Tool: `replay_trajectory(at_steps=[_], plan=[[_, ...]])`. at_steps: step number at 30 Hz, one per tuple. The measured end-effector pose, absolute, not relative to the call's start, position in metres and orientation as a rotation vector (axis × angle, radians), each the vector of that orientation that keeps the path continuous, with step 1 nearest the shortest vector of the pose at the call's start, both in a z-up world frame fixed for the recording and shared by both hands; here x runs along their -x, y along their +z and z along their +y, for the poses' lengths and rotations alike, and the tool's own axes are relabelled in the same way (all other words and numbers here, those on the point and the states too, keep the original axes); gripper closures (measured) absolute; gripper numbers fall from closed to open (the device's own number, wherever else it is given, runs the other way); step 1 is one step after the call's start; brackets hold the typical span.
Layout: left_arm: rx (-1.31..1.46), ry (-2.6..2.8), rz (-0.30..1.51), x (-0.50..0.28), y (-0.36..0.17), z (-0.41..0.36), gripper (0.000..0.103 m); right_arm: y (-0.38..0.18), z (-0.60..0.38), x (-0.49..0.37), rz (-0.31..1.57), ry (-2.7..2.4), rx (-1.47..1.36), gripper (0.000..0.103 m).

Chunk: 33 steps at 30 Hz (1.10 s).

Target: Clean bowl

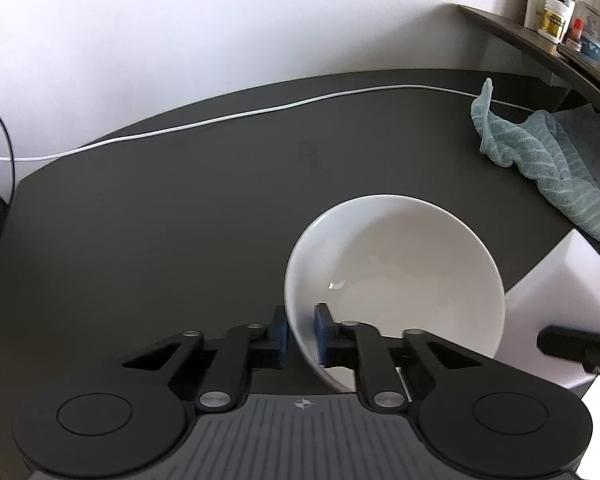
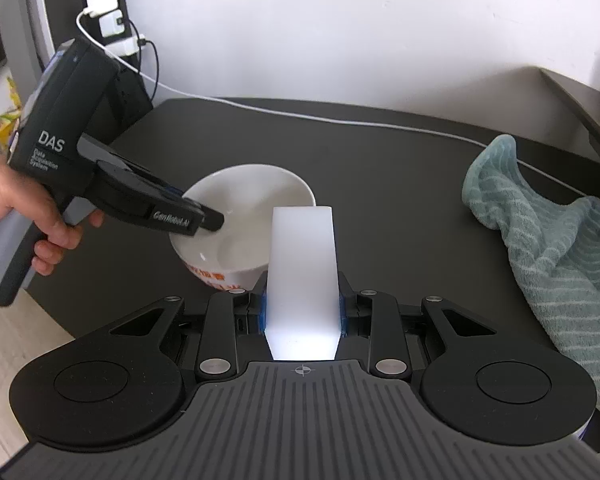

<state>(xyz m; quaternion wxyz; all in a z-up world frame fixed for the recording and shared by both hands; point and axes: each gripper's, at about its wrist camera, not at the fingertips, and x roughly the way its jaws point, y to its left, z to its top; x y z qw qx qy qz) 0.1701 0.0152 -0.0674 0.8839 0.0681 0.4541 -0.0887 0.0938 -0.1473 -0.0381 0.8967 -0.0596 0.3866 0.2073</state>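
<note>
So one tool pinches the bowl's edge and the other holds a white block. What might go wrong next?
1. The left gripper grips only the thin rim of the tilted bowl; it might slip or twist free when scrubbed.
2. The white sponge block sticks far out of the right gripper, so pushing hard may bend it.
3. A dropped bowl could roll off the dark table.

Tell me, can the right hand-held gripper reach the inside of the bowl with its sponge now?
Probably yes. The bowl is tilted open toward the sponge; the left hand-held gripper pinches only the far-side rim, leaving the cavity free.
</note>
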Motion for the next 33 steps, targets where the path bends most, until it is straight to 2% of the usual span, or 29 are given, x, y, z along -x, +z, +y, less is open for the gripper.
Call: replay_trajectory(at_steps=[3, 8, 13, 14, 15, 19, 23, 33], plan=[[-0.108, -0.178, 0.952, -0.161, -0.067, 0.015, 0.09, -0.036, -0.145, -0.087, 0.809, 0.441, 0.102, 0.072], [-0.079, -0.146, 0.972, -0.143, -0.064, 0.015, 0.076, -0.04, -0.134, -0.084, 0.764, 0.414, 0.132, 0.072], [-0.083, -0.124, 0.977, -0.134, -0.064, 0.015, 0.072, -0.044, -0.118, -0.099, 0.744, 0.38, 0.201, 0.072], [-0.092, -0.129, 0.984, -0.133, -0.064, 0.015, 0.067, -0.045, -0.117, -0.103, 0.746, 0.379, 0.204, 0.072], [-0.096, -0.135, 0.987, -0.132, -0.064, 0.016, 0.065, -0.045, -0.117, -0.104, 0.751, 0.381, 0.201, 0.072], [-0.111, -0.128, 0.984, -0.137, -0.064, 0.02, 0.066, -0.039, -0.12, -0.102, 0.764, 0.392, 0.188, 0.072], [-0.1, -0.14, 0.993, -0.144, -0.068, 0.025, 0.078, -0.035, -0.123, -0.102, 0.766, 0.401, 0.153, 0.072], [-0.115, -0.145, 0.984, -0.146, -0.072, 0.021, 0.078, -0.047, -0.11, -0.111, 0.761, 0.383, 0.203, 0.072]])
